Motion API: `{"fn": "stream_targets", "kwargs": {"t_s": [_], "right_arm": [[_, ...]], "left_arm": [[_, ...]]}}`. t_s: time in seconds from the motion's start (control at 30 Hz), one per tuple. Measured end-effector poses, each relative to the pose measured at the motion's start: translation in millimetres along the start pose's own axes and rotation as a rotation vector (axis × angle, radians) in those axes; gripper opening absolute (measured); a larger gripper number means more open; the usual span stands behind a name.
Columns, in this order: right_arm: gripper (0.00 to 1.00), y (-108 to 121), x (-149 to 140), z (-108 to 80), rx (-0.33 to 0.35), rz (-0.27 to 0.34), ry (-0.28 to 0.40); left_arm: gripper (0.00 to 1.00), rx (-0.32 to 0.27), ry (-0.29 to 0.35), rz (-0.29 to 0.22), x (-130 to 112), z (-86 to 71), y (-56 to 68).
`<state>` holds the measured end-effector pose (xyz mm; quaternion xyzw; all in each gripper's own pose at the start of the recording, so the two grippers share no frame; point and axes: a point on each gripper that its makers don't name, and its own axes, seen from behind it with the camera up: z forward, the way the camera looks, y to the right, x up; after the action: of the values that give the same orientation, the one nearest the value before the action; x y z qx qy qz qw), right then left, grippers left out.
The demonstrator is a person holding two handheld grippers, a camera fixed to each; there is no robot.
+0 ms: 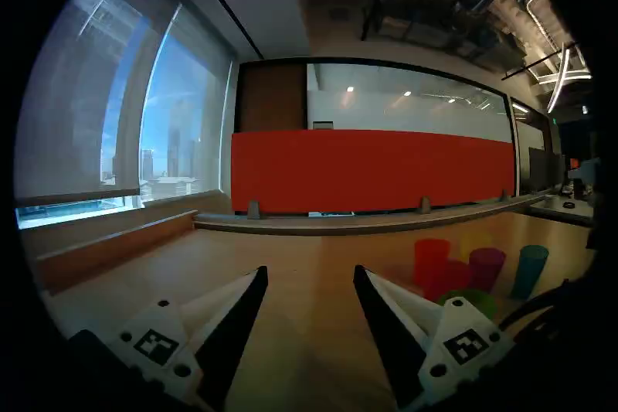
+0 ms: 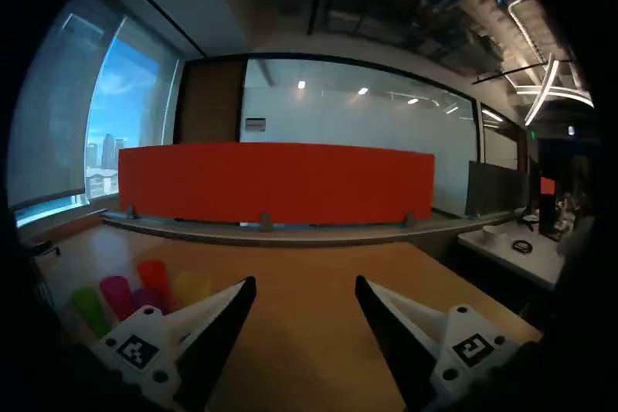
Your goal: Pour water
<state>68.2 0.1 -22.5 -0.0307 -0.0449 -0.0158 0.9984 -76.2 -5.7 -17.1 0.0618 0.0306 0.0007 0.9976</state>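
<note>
Left gripper view: cups point(image 1: 463, 269) grouped on table point(image 1: 309, 257), 2 o'clock | partition point(image 1: 371, 168) along table's far edge, 12 o'clock | window point(image 1: 174, 134) behind ledge, 10 o'clock | Right gripper view: cups at 10 o'clock; side desk point(image 2: 502, 246) beyond table, 2 o'clock.

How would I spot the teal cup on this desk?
Find the orange partition behind the wooden desk. Before its right end stands a cluster of coloured cups. The teal cup is rightmost in the left gripper view, beside the magenta cup, the only blue-green one.
</note>
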Motion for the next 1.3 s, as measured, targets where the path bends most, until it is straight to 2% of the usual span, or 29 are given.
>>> {"fn": "stream_targets", "kwargs": {"t_s": [0.8, 1.1, 1.3], "right_arm": [[0.99, 6, -3, -3.7, 0.005, 0.006, 0.014], [0.99, 1, -7, -5.5, 0.043, -0.002, 0.041], [0.99, -3, -17, 0.2, 0.066, -0.019, 0.052]], "left_arm": [[0.82, -0.008, -0.005, 0.002, 0, 0.8, 2.3], [0.82, -0.008, -0.005, 0.002, 0, 0.7, 1.9], [0.82, -0.008, -0.005, 0.001, 0, 0.6, 1.7]]}}
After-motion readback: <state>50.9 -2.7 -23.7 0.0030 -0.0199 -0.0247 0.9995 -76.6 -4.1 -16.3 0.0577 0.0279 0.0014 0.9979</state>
